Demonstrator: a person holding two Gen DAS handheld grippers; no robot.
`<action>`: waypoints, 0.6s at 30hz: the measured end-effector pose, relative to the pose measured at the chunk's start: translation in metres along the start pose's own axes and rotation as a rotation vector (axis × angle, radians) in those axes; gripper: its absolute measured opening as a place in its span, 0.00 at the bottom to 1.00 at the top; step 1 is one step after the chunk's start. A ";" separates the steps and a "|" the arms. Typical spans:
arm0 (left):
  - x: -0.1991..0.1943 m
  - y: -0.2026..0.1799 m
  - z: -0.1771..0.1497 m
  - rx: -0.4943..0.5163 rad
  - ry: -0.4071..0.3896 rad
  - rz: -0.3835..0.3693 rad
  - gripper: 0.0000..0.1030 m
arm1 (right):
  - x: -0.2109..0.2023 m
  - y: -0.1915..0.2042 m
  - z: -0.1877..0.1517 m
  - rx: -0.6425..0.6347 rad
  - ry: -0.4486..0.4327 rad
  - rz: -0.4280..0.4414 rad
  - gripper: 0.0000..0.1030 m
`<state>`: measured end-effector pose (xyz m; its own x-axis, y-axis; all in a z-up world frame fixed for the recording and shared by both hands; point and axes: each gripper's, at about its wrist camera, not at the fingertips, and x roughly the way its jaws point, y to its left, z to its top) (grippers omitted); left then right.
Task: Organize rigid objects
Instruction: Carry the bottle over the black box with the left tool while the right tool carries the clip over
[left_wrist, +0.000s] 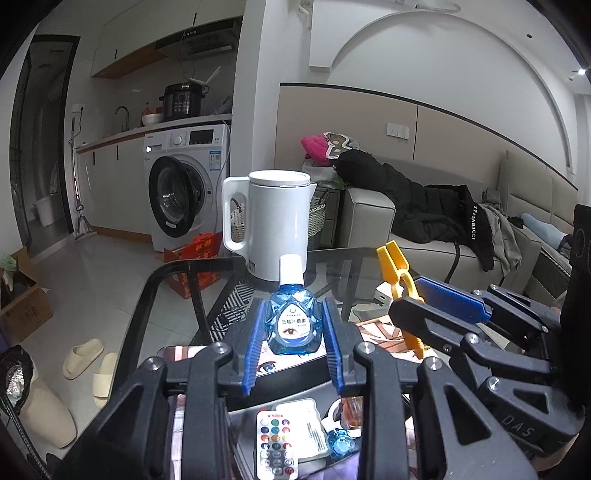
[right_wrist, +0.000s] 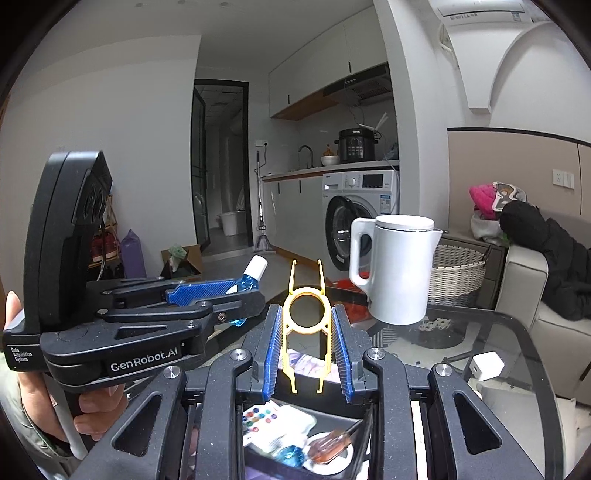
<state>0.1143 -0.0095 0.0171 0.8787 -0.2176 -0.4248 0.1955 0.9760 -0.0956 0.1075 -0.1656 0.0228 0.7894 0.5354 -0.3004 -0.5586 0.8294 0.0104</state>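
Note:
My left gripper (left_wrist: 293, 325) is shut on a blue eye-drop bottle (left_wrist: 291, 325) with a white cap and holds it upright above the glass table (left_wrist: 207, 269). The bottle also shows in the right wrist view (right_wrist: 249, 280). My right gripper (right_wrist: 306, 332) is shut on a yellow plastic clip (right_wrist: 306, 325) and holds it upright; the clip also shows in the left wrist view (left_wrist: 397, 275). Below both grippers a dark tray (left_wrist: 251, 410) holds a small remote (left_wrist: 275, 448), a white packet (left_wrist: 308, 430) and another blue bottle (left_wrist: 341, 445).
A white kettle (left_wrist: 271, 221) stands on the table's far side, also in the right wrist view (right_wrist: 397, 269). A white charger cube (right_wrist: 487, 365) lies on the glass at right. A sofa with clothes (left_wrist: 443, 214) is beyond; a washing machine (left_wrist: 184, 188) stands behind.

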 end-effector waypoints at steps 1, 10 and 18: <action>0.003 0.000 0.000 0.000 0.003 -0.001 0.28 | 0.004 -0.002 0.000 0.002 0.004 -0.001 0.26; 0.025 0.001 -0.001 0.007 0.037 -0.020 0.28 | 0.028 -0.011 -0.004 0.004 0.047 -0.007 0.26; 0.030 0.005 0.001 -0.008 0.051 -0.017 0.28 | 0.037 -0.012 -0.005 0.008 0.064 -0.005 0.26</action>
<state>0.1423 -0.0109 0.0052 0.8519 -0.2344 -0.4683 0.2069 0.9721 -0.1102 0.1423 -0.1563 0.0068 0.7744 0.5198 -0.3608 -0.5521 0.8336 0.0159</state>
